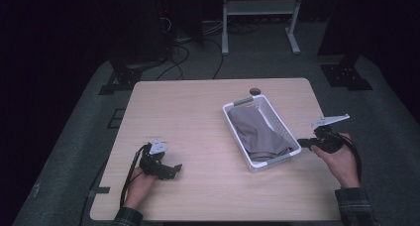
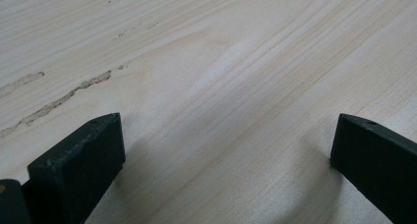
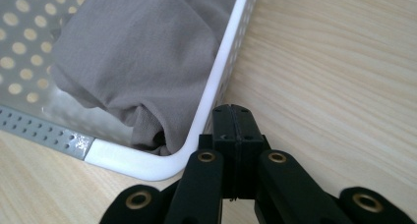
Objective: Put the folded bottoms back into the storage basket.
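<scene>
A white perforated basket (image 1: 238, 105) stands right of the table's middle with a grey cloth (image 1: 258, 132) folded inside it. In the right gripper view the cloth (image 3: 133, 52) fills the basket, whose white rim (image 3: 216, 81) runs close by. My right gripper (image 1: 302, 143) is shut with nothing between its jaws, its tips (image 3: 233, 111) just outside the basket's near right corner. My left gripper (image 1: 173, 169) rests low over bare wood at the front left, open and empty (image 2: 226, 140).
The light wooden table (image 1: 188, 112) has free room across its left half and front. A small round hole (image 1: 255, 91) lies behind the basket. Beyond the table are dark floor, cables and a metal stand's legs (image 1: 225, 37).
</scene>
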A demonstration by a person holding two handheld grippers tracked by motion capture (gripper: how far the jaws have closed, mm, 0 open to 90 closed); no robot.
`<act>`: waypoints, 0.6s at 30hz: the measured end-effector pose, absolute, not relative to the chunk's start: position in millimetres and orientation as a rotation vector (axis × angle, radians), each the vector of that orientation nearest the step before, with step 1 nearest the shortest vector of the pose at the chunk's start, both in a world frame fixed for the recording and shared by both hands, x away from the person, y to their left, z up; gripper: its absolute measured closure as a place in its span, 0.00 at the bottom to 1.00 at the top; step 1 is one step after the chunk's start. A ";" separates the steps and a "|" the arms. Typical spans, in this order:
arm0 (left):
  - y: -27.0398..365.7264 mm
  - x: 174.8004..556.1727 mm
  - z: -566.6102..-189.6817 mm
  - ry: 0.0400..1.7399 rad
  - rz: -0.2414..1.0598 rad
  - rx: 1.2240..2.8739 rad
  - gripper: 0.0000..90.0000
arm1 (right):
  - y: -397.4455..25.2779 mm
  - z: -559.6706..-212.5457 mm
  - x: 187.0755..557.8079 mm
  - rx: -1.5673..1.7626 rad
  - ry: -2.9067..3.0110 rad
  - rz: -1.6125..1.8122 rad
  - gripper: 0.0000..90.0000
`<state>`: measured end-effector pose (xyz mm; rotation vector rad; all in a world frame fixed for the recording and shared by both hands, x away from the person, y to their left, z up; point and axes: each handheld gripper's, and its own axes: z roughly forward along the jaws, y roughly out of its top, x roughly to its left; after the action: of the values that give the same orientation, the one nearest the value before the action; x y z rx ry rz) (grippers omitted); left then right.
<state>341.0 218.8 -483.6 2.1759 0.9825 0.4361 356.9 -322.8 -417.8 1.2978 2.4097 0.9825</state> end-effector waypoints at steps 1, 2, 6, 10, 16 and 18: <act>218.8 341.0 -483.6 0.982 0.436 2.176 0.00 | -321.4 -417.7 356.4 1.292 2.414 0.983 0.99; 218.8 341.0 -483.6 0.982 0.436 2.176 0.00 | -317.5 -417.5 354.9 1.275 2.428 0.983 0.99; 218.8 341.0 -483.6 0.983 0.436 2.176 0.00 | -310.6 -416.8 351.9 1.257 2.446 0.977 0.99; 218.8 341.0 -483.6 0.983 0.436 2.176 0.00 | -300.2 -416.2 346.9 1.222 2.475 0.971 0.99; 218.8 341.0 -483.6 0.983 0.436 2.175 0.00 | -285.6 -415.7 341.2 1.168 2.510 0.958 0.99; 218.8 341.0 -483.6 0.982 0.436 2.176 0.00 | -278.6 -416.3 338.3 1.143 2.527 0.952 0.99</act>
<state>341.0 218.8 -483.6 2.1762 0.9824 0.4356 338.3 -278.6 -416.3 1.1428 2.5272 0.9521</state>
